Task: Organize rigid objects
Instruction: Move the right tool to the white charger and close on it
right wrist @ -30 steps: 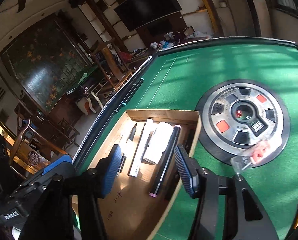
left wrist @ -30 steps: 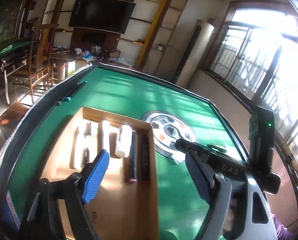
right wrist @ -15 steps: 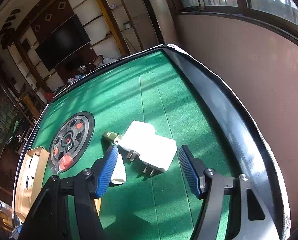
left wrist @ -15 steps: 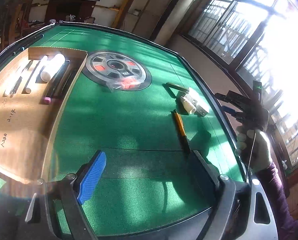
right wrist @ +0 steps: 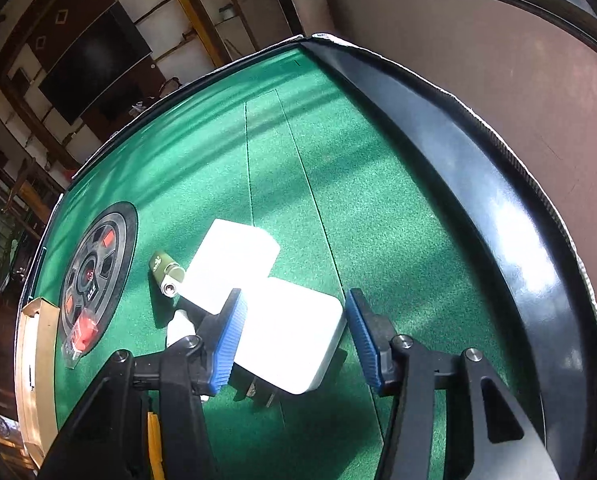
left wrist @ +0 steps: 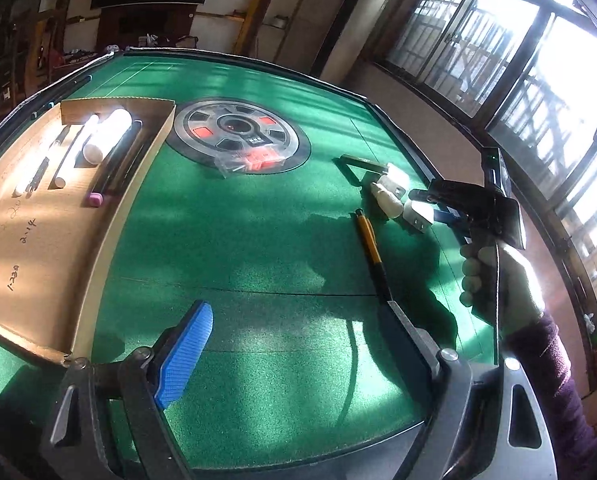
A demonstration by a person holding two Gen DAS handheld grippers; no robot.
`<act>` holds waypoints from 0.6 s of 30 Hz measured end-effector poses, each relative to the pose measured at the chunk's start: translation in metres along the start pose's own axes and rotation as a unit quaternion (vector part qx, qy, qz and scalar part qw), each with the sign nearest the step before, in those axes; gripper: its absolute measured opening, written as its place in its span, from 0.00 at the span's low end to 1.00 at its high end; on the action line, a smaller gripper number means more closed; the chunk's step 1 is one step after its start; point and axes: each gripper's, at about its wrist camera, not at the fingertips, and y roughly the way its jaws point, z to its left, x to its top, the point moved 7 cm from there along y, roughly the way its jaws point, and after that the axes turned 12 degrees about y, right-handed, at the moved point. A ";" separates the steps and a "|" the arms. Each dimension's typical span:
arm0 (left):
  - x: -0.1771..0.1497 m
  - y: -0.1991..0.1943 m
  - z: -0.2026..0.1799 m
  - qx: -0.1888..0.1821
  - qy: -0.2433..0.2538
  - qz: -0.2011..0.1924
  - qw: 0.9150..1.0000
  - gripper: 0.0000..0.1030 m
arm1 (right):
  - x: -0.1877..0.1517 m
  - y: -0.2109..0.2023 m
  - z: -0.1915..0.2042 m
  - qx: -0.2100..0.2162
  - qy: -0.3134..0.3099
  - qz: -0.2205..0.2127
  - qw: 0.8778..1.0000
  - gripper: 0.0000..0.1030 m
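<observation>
Two white plug chargers lie on the green table near its right rim. My right gripper (right wrist: 293,298) straddles the nearer charger (right wrist: 294,344); its jaws are closing, the left pad (right wrist: 228,340) is at the charger's edge and a gap remains at the right pad (right wrist: 362,336). The farther charger (right wrist: 230,264), an olive metal piece (right wrist: 164,270) and a small white cylinder (right wrist: 180,328) lie just beyond. My left gripper (left wrist: 296,316) hovers open and empty over bare felt, with a yellow pen (left wrist: 368,236) ahead of its right finger. The cardboard tray (left wrist: 38,240) holds pens and a white tube.
A clear bag of red pieces (left wrist: 254,160) lies on the round centre panel (left wrist: 238,132). The raised black table rim (right wrist: 478,200) runs close to the right of the chargers. A gloved hand (left wrist: 494,280) with a purple sleeve holds the right gripper.
Both grippers left the cardboard tray and swung toward the right side of the table. The right one dropped over the nearer charger and its jaws narrowed. The left one has since held still.
</observation>
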 end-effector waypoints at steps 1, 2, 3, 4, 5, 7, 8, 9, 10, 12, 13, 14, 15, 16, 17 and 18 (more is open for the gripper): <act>-0.001 0.002 -0.001 0.001 0.003 0.002 1.000 0.85 | -0.007 -0.004 -0.001 0.004 -0.002 0.005 1.000 0.49; -0.001 0.005 -0.003 0.002 0.007 0.005 1.000 0.85 | -0.016 -0.008 -0.001 0.010 -0.004 0.010 1.000 0.49; -0.002 0.007 -0.003 0.005 0.010 0.007 1.000 0.85 | -0.026 -0.013 -0.001 0.018 -0.007 0.016 1.000 0.49; -0.003 0.009 -0.004 0.006 0.013 0.011 1.000 0.85 | -0.036 -0.018 0.000 0.023 -0.014 0.021 0.999 0.49; -0.004 0.012 -0.005 0.006 0.014 0.014 1.000 0.85 | -0.047 -0.023 0.001 0.025 -0.023 0.024 0.999 0.49; -0.003 0.016 -0.007 0.007 0.017 0.018 1.000 0.85 | -0.066 -0.030 0.004 0.030 -0.044 0.028 0.998 0.50; -0.002 0.018 -0.009 0.008 0.020 0.021 1.000 0.85 | -0.073 -0.033 0.005 0.039 -0.050 0.027 0.998 0.50; -0.001 0.020 -0.011 0.011 0.024 0.023 0.999 0.85 | -0.077 -0.035 0.005 0.052 -0.049 0.024 0.997 0.51; 0.001 0.022 -0.014 0.013 0.032 0.026 0.999 0.85 | -0.079 -0.037 0.003 0.069 -0.044 0.016 0.997 0.53; 0.006 0.027 -0.022 0.014 0.050 0.028 0.998 0.85 | -0.077 -0.043 -0.003 0.100 -0.022 -0.006 0.995 0.56; 0.010 0.030 -0.027 0.013 0.059 0.028 0.998 0.85 | -0.073 -0.044 -0.008 0.100 -0.005 -0.005 0.995 0.56; 0.015 0.035 -0.032 0.012 0.066 0.029 0.997 0.85 | -0.070 -0.048 -0.011 0.107 0.007 -0.010 0.994 0.56; 0.020 0.040 -0.038 0.010 0.072 0.029 0.997 0.85 | -0.067 -0.054 -0.013 0.115 0.015 -0.022 0.993 0.56; 0.026 0.048 -0.045 0.006 0.076 0.028 0.997 0.85 | -0.064 -0.059 -0.015 0.116 0.018 -0.035 0.992 0.56; 0.032 0.055 -0.053 0.003 0.083 0.026 0.996 0.85 | -0.062 -0.063 -0.017 0.115 0.019 -0.046 0.992 0.56; 0.037 0.064 -0.062 0.000 0.093 0.024 0.995 0.85 | -0.060 -0.066 -0.018 0.112 0.018 -0.052 0.992 0.56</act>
